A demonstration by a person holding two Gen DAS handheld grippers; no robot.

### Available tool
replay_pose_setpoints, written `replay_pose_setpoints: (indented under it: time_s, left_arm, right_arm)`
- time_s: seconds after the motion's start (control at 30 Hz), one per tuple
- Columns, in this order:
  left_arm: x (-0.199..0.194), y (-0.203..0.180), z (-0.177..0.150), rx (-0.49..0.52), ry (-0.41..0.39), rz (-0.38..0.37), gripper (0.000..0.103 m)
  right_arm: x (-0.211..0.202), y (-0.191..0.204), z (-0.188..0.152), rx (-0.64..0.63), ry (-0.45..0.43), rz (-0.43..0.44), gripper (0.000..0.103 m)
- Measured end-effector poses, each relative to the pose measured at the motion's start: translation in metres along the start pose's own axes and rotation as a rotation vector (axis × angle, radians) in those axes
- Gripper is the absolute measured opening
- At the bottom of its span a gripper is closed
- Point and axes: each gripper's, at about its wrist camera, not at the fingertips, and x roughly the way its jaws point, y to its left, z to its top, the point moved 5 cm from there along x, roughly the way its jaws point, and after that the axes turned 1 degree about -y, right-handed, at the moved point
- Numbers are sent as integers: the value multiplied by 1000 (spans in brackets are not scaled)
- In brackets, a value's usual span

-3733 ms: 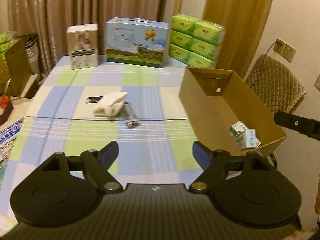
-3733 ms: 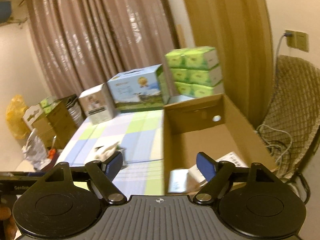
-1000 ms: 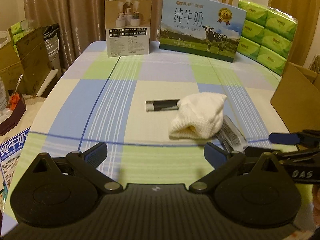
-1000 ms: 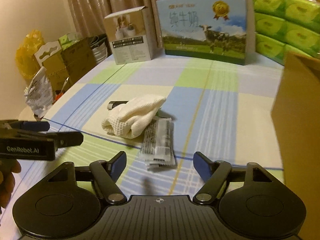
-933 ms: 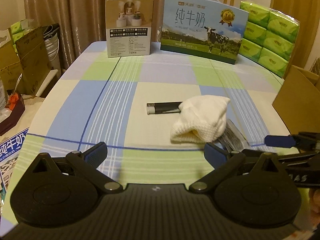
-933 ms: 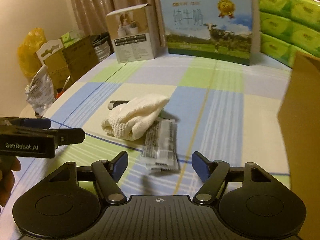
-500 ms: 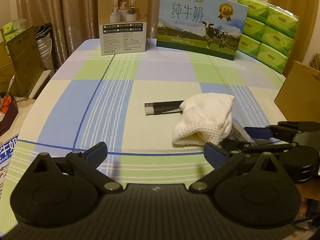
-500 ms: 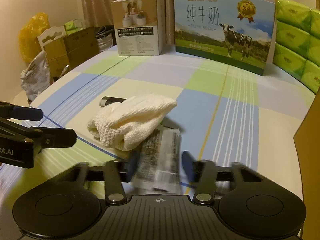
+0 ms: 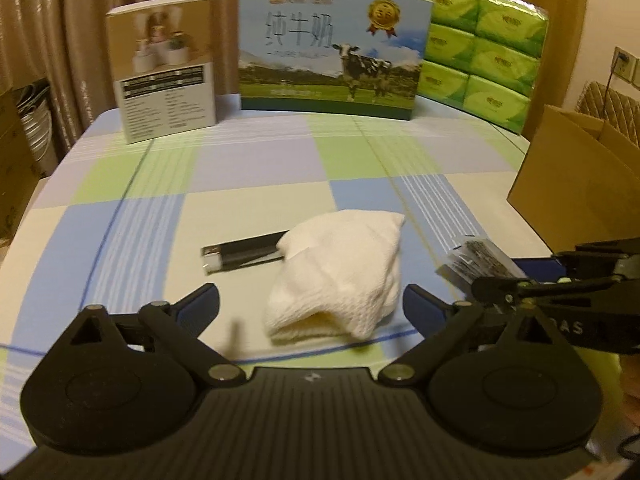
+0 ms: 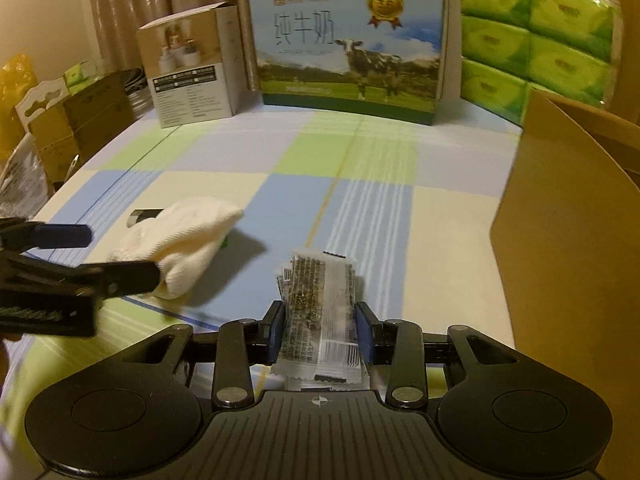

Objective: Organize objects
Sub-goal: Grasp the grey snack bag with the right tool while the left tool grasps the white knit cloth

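Note:
My right gripper (image 10: 320, 330) is shut on a bundle of clear sachet packets (image 10: 320, 312) and holds it just above the checked tablecloth; the bundle also shows in the left wrist view (image 9: 478, 264). My left gripper (image 9: 312, 304) is open, low over the table, with a white knitted sock (image 9: 340, 276) between and just beyond its fingers. A black tube (image 9: 240, 256) lies partly under the sock. The sock (image 10: 180, 244) sits left of the packets in the right wrist view. An open cardboard box (image 10: 568, 240) stands at the right.
At the table's far edge stand a small product box (image 9: 164, 68), a blue milk carton case (image 9: 332, 46) and green tissue packs (image 9: 484, 48). Cardboard boxes and bags (image 10: 60, 120) sit on the floor at the left. A quilted chair (image 9: 612, 104) stands behind the cardboard box.
My right gripper moved down to the packets, closed on them and lifted them slightly away from the sock. My left gripper moved in closer to the sock.

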Motion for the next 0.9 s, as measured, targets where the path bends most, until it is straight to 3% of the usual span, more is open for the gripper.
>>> replay_pose_setpoints:
  time_s: [0.13,0.33,0.4,0.47,0.67,0.9]
  left_arm:
    - [12,-7,6,18,0,-13,85]
    - [22,-12,2,39,24,-15,56]
    - [18,-13,2,46,22,-6,40]
    - [9,-13,2,29,23,7,32]
    - [-22,-18,-17,6,76,30,27]
    - [-52,-34,-40,4,82,20,28]
  right_arm:
    - [1,-5,-1,18,11,-1,34]
    - [3,-1,-2,19,15,8,34]
    - [3,0,-1,20,16,13,34]
    - [1,2,-2,19,17,19,34]
    - [-15,6,-8,30,29,29,34]
    - [-41,13,-15,38,20,51,34]
